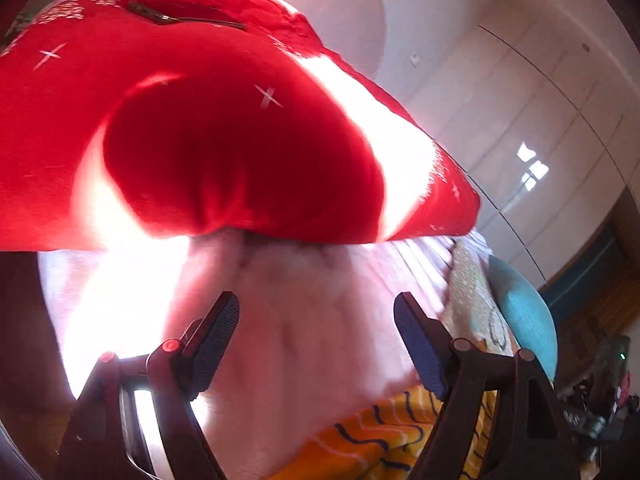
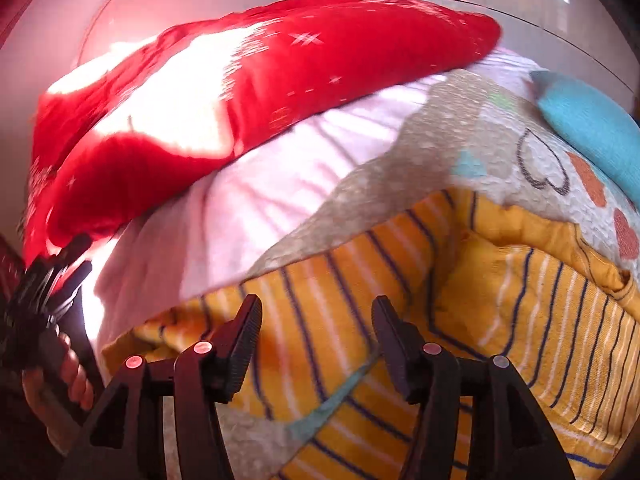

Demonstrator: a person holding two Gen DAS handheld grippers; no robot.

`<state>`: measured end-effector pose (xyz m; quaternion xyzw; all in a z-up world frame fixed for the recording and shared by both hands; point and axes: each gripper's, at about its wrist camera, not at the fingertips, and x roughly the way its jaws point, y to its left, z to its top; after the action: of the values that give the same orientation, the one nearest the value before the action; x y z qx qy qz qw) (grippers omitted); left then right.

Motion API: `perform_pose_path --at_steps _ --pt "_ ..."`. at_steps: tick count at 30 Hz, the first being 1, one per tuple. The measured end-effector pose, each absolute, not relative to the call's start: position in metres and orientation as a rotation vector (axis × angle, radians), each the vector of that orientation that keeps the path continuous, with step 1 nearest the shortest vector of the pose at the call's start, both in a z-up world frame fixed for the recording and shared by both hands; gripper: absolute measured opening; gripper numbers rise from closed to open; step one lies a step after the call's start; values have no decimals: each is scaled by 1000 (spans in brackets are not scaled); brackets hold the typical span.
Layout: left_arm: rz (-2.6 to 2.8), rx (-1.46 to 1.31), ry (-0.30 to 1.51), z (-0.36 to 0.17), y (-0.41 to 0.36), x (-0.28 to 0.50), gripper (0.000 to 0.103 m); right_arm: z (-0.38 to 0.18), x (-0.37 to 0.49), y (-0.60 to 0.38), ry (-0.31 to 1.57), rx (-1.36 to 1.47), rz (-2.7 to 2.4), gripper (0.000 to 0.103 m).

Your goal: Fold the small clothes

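Note:
A small yellow-orange garment with dark and white stripes (image 2: 500, 300) lies crumpled on a bed. My right gripper (image 2: 316, 332) is open and empty right above it, fingers apart over the striped cloth. My left gripper (image 1: 316, 332) is open and empty over a pale pink sheet (image 1: 300, 320), with the striped garment (image 1: 380, 440) at its lower edge. In the right wrist view the left gripper (image 2: 72, 264) shows at the far left, held in a hand.
A big red pillow with white crosses (image 1: 200, 120) (image 2: 280, 72) lies on the pink sheet (image 2: 248, 200). A cream blanket with hearts (image 2: 480, 140) and a turquoise cushion (image 2: 592, 120) lie to the right. White wardrobe doors (image 1: 520, 100) stand behind.

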<state>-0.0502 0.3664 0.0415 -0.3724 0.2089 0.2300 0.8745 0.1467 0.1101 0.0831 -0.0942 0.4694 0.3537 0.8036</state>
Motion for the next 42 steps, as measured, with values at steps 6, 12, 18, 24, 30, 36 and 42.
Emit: perform_pose_path --at_steps 6,12,18,24,30,36,42 --pt "634 -835 433 30 397 -76 79 76 70 169 959 -420 1010 68" --pt "675 -879 455 20 417 -86 79 55 0 212 872 -703 1174 68" --pt "691 -915 480 11 424 -87 79 23 -38 234 765 -884 1189 68" --pt "694 -912 474 11 420 -86 79 33 -19 233 846 -750 1141 5" --pt "647 -839 437 27 396 -79 79 120 36 174 770 -366 1005 4" --pt "449 -742 442 44 343 -51 79 195 126 13 697 3 645 4" --pt "189 -689 520 48 279 -14 79 177 185 -175 772 183 166 3"
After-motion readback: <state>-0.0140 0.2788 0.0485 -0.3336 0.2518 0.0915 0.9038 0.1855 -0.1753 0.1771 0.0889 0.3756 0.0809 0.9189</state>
